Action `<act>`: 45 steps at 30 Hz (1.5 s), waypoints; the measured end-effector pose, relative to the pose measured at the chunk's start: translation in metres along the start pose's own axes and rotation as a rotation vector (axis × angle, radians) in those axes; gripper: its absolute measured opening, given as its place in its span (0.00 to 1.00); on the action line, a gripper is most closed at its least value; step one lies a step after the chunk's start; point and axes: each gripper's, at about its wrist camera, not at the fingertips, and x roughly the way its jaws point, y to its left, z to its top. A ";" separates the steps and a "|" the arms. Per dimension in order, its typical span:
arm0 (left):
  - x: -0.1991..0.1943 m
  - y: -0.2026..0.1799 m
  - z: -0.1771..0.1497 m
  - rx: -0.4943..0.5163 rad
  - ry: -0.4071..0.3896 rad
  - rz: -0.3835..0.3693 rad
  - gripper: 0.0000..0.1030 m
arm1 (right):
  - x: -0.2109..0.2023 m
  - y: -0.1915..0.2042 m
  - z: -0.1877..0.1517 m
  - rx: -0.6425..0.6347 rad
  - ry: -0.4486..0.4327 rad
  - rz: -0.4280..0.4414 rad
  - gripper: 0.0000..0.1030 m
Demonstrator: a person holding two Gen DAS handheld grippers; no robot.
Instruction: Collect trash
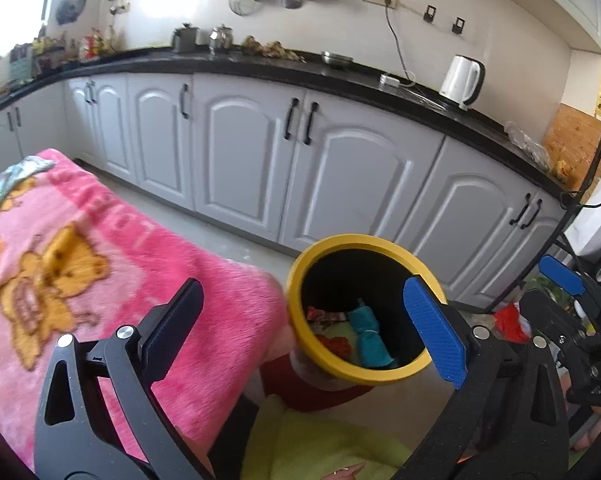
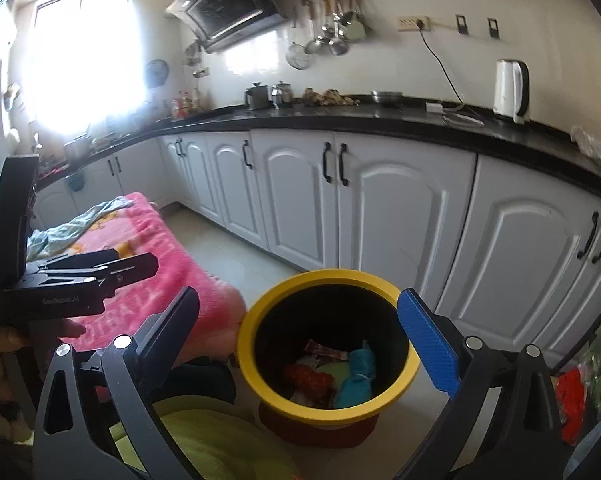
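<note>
Daylight floods both views from a window at the upper left, blown out to pure white and spilling glare across the wall tiles beside it. The rest of the kitchen is evenly bright, with soft, faint shadows. The black countertop carries pale reflections. Fisheye distortion bends the counter and cabinet doors into arcs, and dark vignetting rounds the frame corners. The pink blanket is smeared by motion blur, and distant shelves at the left edge look hazy.

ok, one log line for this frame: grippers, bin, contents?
left gripper: open, empty | right gripper: open, empty | bin: upright, beside pink blanket | contents: teal bundle, red wrappers
</note>
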 end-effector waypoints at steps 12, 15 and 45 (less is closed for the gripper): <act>-0.058 0.026 -0.028 0.013 -0.096 0.132 0.89 | -0.028 0.048 -0.021 -0.060 -0.085 -0.033 0.94; -0.069 0.026 -0.039 0.017 -0.131 0.154 0.89 | -0.035 0.058 -0.030 -0.076 -0.135 -0.048 0.94; -0.116 0.022 -0.069 0.018 -0.328 0.193 0.89 | -0.057 0.070 -0.052 -0.067 -0.251 -0.127 0.94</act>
